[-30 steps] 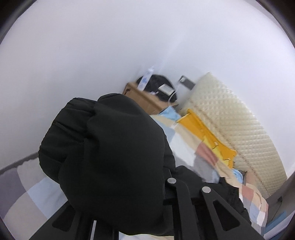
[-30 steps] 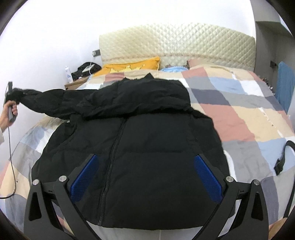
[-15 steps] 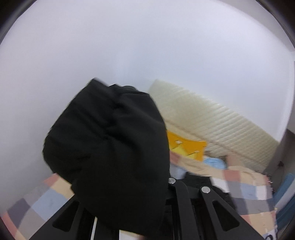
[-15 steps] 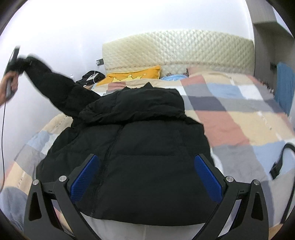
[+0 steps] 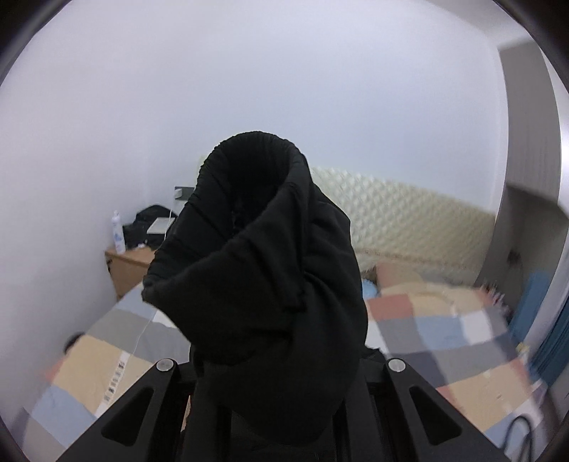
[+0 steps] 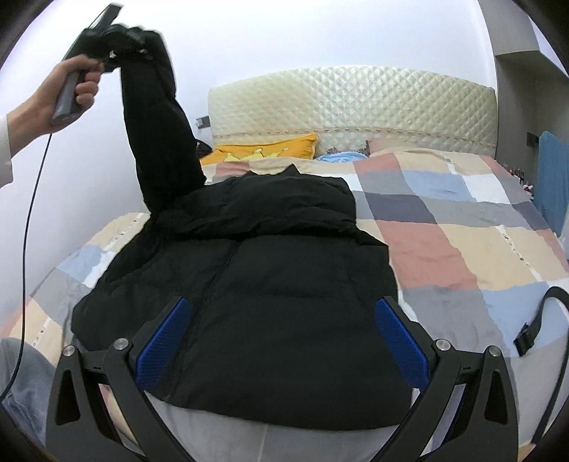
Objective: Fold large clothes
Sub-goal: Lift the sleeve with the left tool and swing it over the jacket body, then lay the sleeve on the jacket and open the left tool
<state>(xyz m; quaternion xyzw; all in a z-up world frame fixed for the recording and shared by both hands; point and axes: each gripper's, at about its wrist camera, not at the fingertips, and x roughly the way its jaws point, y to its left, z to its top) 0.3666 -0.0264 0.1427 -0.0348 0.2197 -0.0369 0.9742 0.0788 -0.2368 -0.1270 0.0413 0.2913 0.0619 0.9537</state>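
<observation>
Right wrist view: black puffer jacket (image 6: 249,284) lies front-up on checkered bed (image 6: 462,248).
Left wrist view: only the ribbed sleeve cuff (image 5: 249,199).
Left gripper (image 6: 106,32): raised high, clamped on the cuff.
Right gripper (image 6: 281,341): spread wide over the hem, holding nothing.
Room: bare bedspread right of the jacket.

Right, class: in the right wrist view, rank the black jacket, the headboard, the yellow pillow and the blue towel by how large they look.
1. Black jacket, though it lies nearest the camera.
2. Headboard.
3. Yellow pillow and blue towel: too alike to rank; the towel is cut off at the edge.
</observation>
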